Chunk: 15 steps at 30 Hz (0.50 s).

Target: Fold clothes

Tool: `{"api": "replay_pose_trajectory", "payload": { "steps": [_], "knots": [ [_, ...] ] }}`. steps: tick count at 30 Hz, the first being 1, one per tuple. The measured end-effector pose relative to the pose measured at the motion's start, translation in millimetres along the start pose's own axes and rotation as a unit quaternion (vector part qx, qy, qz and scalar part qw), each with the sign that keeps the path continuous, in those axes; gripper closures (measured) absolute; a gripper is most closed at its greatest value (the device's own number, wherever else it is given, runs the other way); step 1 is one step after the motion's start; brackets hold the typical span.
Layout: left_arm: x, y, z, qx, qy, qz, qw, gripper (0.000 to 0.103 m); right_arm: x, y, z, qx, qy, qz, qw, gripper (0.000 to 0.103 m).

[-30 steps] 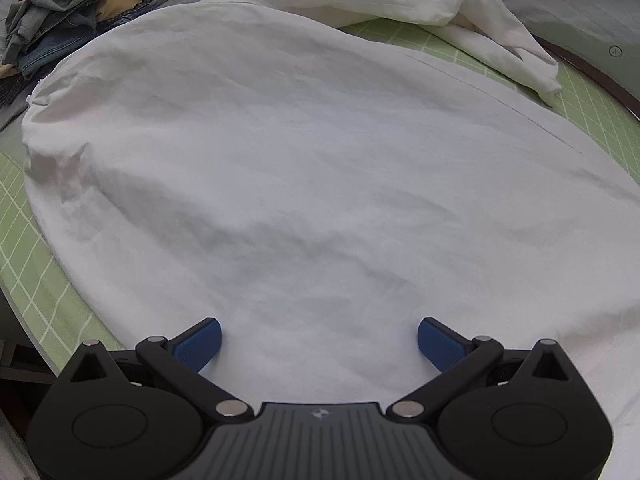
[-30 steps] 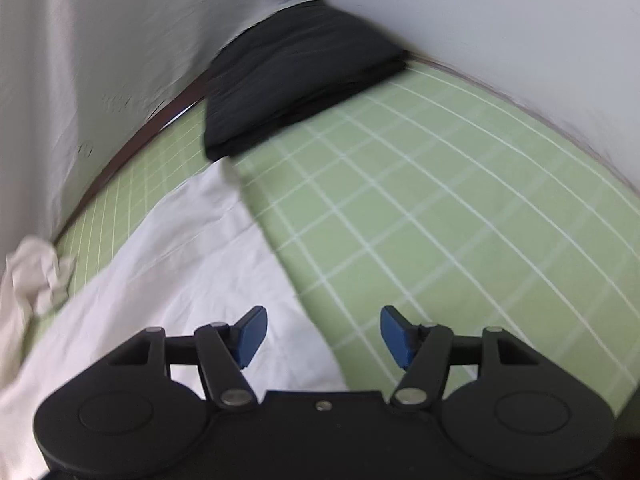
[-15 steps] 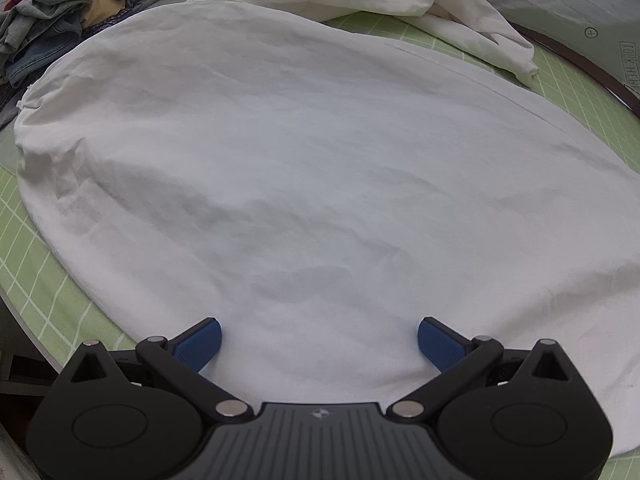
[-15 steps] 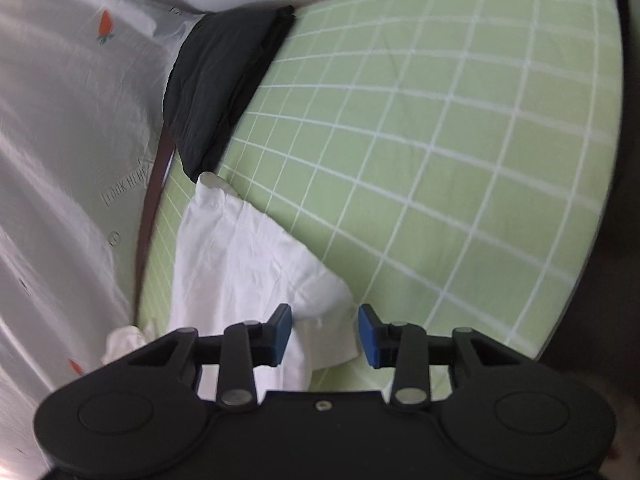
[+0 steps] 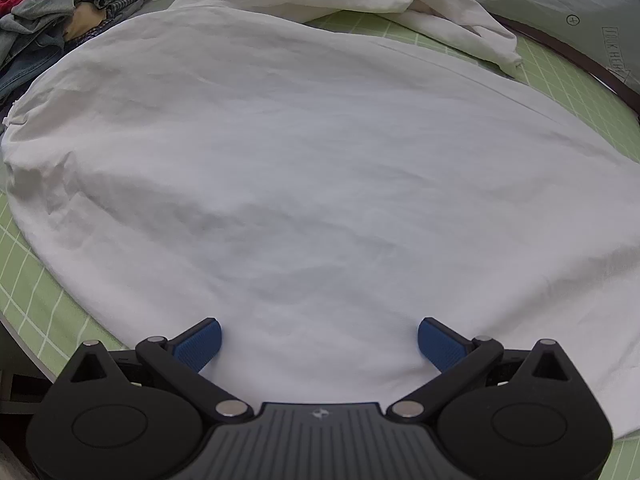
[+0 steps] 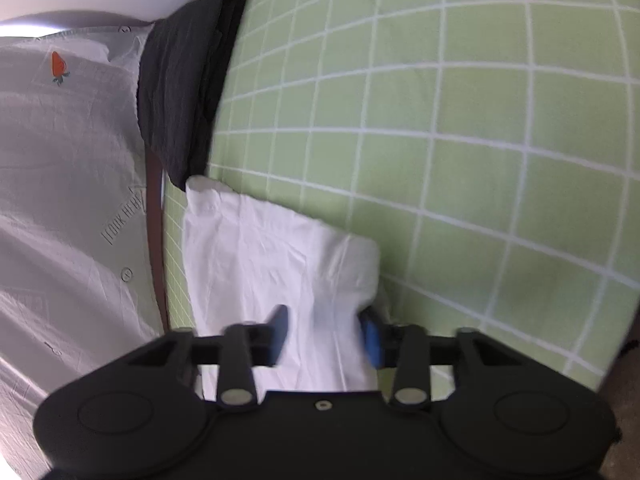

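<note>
A large white garment point(image 5: 304, 168) lies spread flat on the green grid mat point(image 5: 28, 292), with a crumpled sleeve point(image 5: 448, 20) at the far side. My left gripper point(image 5: 319, 342) is open just above the garment's near edge, holding nothing. In the right wrist view the garment's right corner point(image 6: 280, 256) lies on the mat point(image 6: 460, 128). My right gripper point(image 6: 324, 334) is partly open, its blue pads on either side of a raised fold of the white cloth, not clamped on it.
A pile of jeans and coloured clothes point(image 5: 48, 20) sits at the far left. A folded black garment point(image 6: 188, 80) lies at the mat's far edge. A grey sheet with printed marks point(image 6: 68, 184) borders the mat beyond a brown rim point(image 6: 154, 216).
My right gripper turned and moved down over the garment's right corner, its pads narrowing around the cloth. The left gripper drew back slightly toward the near edge and stayed open.
</note>
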<state>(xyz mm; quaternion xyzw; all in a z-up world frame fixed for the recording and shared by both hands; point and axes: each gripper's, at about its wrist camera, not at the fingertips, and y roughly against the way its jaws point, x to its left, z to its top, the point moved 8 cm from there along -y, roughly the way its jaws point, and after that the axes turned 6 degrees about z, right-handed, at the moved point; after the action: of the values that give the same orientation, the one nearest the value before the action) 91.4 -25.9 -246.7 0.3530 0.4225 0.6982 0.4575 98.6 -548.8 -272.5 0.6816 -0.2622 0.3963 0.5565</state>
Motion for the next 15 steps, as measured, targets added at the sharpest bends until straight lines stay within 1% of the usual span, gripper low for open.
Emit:
{"api": "replay_pose_trajectory", "payload": {
  "steps": [2,3,4,6,7,8,10,11,12,13,15],
  "knots": [
    [0.4,0.0,-0.5,0.0,0.0,0.0,1.0,0.0,21.4,6.6,3.3,-0.004,0.016,0.056,0.998,0.093],
    [0.3,-0.3,-0.6,-0.001,0.001,0.0,1.0,0.0,36.1,13.1,1.4,-0.005,0.042,0.084,0.996,0.093],
    [0.2,-0.5,-0.8,-0.002,0.001,0.0,1.0,0.0,51.0,21.6,-3.6,-0.006,0.08,0.105,0.991,0.093],
    [0.5,-0.7,-1.3,-0.005,0.002,0.0,1.0,0.0,73.3,39.4,-15.3,-0.014,0.151,0.131,0.98,0.093],
    [0.7,-0.7,-1.6,-0.007,0.002,0.0,1.0,0.0,73.9,46.7,-18.1,-0.017,0.17,0.124,0.978,0.093],
    [0.6,-0.9,-2.0,-0.009,0.003,0.001,1.0,0.0,65.9,49.2,-17.3,-0.02,0.182,0.09,0.979,0.093],
    [0.8,-0.2,-2.4,-0.013,0.005,0.001,0.9999,0.0,39.2,47.9,-13.0,-0.019,0.202,-0.004,0.979,0.093],
    [0.5,-0.1,-2.5,-0.014,0.006,0.002,0.9999,0.0,21.4,45.5,-10.8,-0.014,0.207,-0.053,0.977,0.093],
    [0.3,0.1,-2.6,-0.015,0.008,0.003,0.9999,0.0,5.6,43.7,-10.2,-0.008,0.203,-0.089,0.975,0.093],
    [0.9,0.7,-3.3,-0.015,0.009,0.003,0.9998,0.0,-3.3,43.0,-10.4,-0.006,0.196,-0.103,0.975,0.093],
    [0.6,1.1,-3.8,-0.018,0.011,0.004,0.9998,0.0,-10.1,42.6,-10.0,-0.005,0.194,-0.113,0.974,0.092]
  ]
}}
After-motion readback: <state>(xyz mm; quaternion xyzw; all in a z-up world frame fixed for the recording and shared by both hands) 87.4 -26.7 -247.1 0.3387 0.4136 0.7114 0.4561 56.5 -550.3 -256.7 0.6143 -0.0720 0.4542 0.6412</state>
